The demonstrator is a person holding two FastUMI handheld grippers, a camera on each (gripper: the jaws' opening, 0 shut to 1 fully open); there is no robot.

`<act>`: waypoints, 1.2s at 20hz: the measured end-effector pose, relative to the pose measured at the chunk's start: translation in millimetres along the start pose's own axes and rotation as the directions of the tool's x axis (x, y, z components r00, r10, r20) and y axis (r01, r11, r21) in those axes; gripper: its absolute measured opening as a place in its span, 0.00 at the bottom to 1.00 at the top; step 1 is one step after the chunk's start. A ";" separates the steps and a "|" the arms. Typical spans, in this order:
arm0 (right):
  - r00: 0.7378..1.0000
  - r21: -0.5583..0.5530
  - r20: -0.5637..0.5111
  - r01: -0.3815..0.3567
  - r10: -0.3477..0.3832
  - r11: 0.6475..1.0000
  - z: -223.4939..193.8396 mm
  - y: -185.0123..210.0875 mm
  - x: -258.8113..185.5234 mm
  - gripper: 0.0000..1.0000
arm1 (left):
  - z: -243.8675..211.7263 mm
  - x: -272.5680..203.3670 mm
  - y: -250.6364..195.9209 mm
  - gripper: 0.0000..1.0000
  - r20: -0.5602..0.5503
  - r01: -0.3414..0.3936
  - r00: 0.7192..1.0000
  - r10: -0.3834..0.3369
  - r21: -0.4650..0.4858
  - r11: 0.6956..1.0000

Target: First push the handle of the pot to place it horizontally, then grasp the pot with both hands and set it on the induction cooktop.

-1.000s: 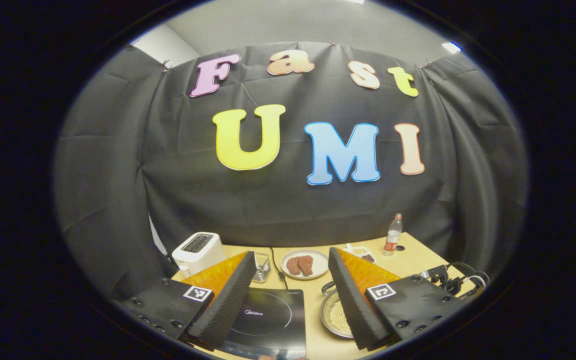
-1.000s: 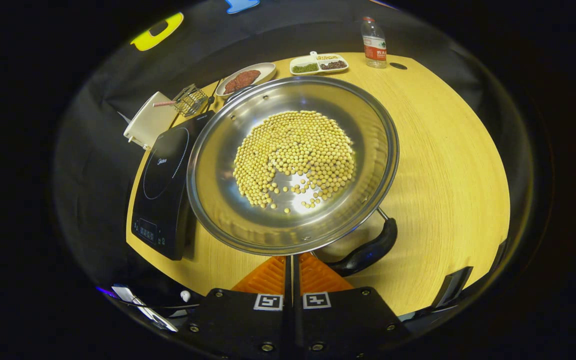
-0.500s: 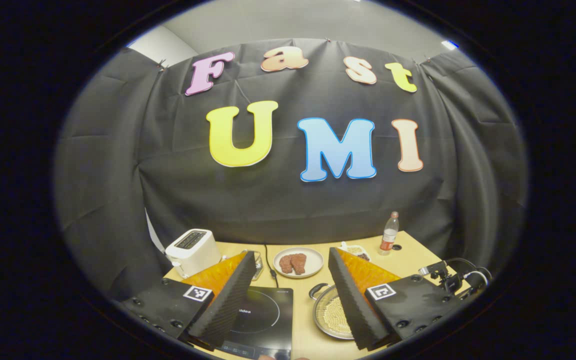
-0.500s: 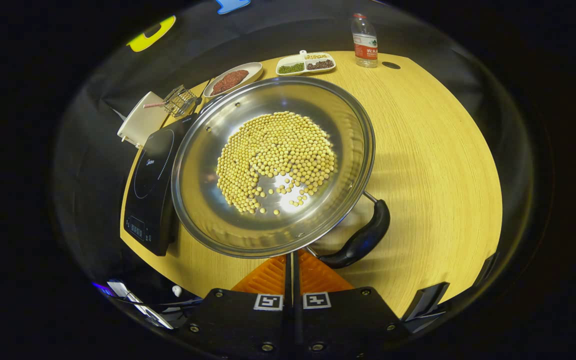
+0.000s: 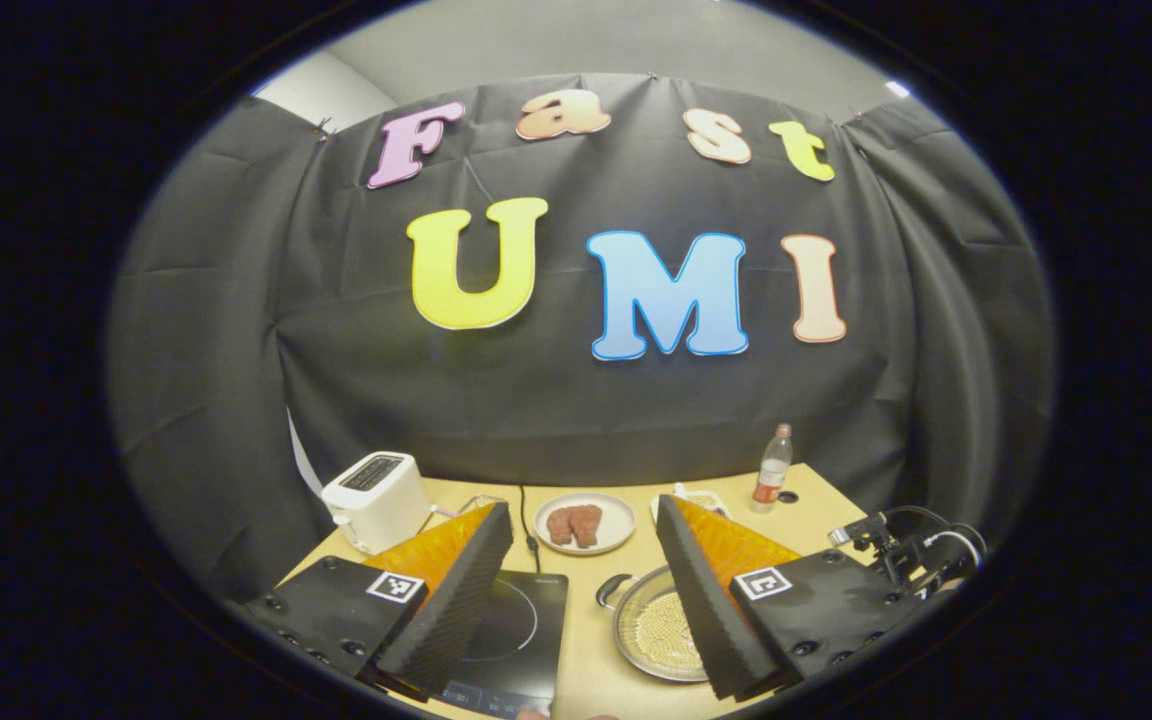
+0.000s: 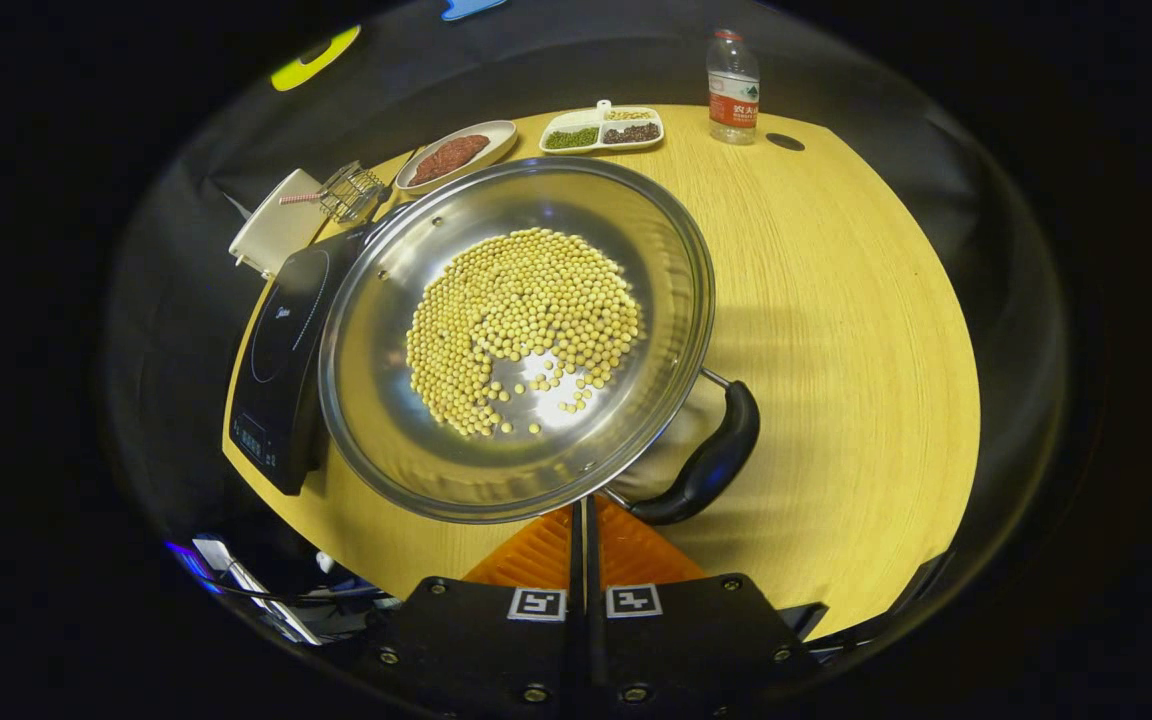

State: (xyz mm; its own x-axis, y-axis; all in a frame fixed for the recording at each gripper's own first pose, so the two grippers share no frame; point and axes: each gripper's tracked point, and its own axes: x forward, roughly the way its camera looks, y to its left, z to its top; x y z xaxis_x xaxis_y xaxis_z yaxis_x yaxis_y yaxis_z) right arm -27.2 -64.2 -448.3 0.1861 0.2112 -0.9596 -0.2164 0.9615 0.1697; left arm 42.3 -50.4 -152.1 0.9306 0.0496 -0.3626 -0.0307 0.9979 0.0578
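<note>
A steel pot (image 6: 516,340) holding yellow soybeans stands on the wooden table (image 6: 856,300). Its black side handle (image 6: 706,465) points toward the near right, and a second small black handle (image 5: 611,585) sits at the pot's far left in the left gripper view. The black induction cooktop (image 6: 281,340) lies just left of the pot. My right gripper (image 6: 581,512) is shut, its orange fingers pressed together with their tips under the pot's near rim, left of the handle. My left gripper (image 5: 584,525) hangs open above the table's near edge, over the cooktop (image 5: 511,625) and pot (image 5: 656,630).
Along the back of the table stand a white toaster (image 5: 376,498), a small wire basket (image 6: 351,190), a plate of meat (image 5: 581,522), a divided dish of beans (image 6: 601,130) and a water bottle (image 6: 733,85). A device with cables (image 5: 901,550) sits at the table's right edge.
In the right gripper view the pot and its handle have shifted left, toward the cooktop. The left gripper view has drawn back, so the table things look smaller. Both grippers' jaws are unchanged.
</note>
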 end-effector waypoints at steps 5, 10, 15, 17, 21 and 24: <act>1.000 -0.031 -0.016 0.001 -0.001 1.000 7.8 -19.2 3.7 0.01 | -9.2 -2.8 -7.2 0.99 -0.029 -0.018 0.999 0.018 0.001 1.000; 0.999 -0.009 -0.032 -0.004 0.004 1.000 16.1 -35.7 9.9 0.00 | -23.2 -9.7 -12.5 0.99 -0.070 -0.048 0.996 0.048 0.005 0.999; 0.999 -0.005 -0.037 0.007 -0.007 1.000 24.1 -49.1 12.6 0.01 | -30.5 -22.5 -11.1 0.95 -0.077 -0.079 0.994 0.079 -0.008 0.997; 0.999 -0.022 -0.038 0.024 -0.025 0.999 28.1 -54.8 14.3 0.00 | -37.9 -22.6 -13.1 0.99 -0.092 -0.076 0.993 0.073 -0.020 0.997; 0.997 -0.048 -0.026 0.068 -0.070 0.997 40.7 -67.3 16.2 0.01 | -45.7 -21.1 -12.8 0.97 -0.106 -0.057 0.993 0.054 -0.019 0.998; 0.994 -0.024 -0.002 0.108 -0.108 0.994 52.9 -75.9 16.7 0.00 | -49.0 -13.1 -11.6 0.99 -0.116 -0.032 0.993 0.030 -0.013 0.999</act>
State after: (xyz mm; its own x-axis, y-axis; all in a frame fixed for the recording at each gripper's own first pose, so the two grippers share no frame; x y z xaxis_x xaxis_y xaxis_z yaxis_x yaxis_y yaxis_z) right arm 43.1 -124.4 -465.3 0.2062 0.1054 -0.9728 -0.2180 0.9741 0.0593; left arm 12.6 -60.5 -193.7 0.8807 0.0839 -0.4661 -0.0649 0.9963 0.0567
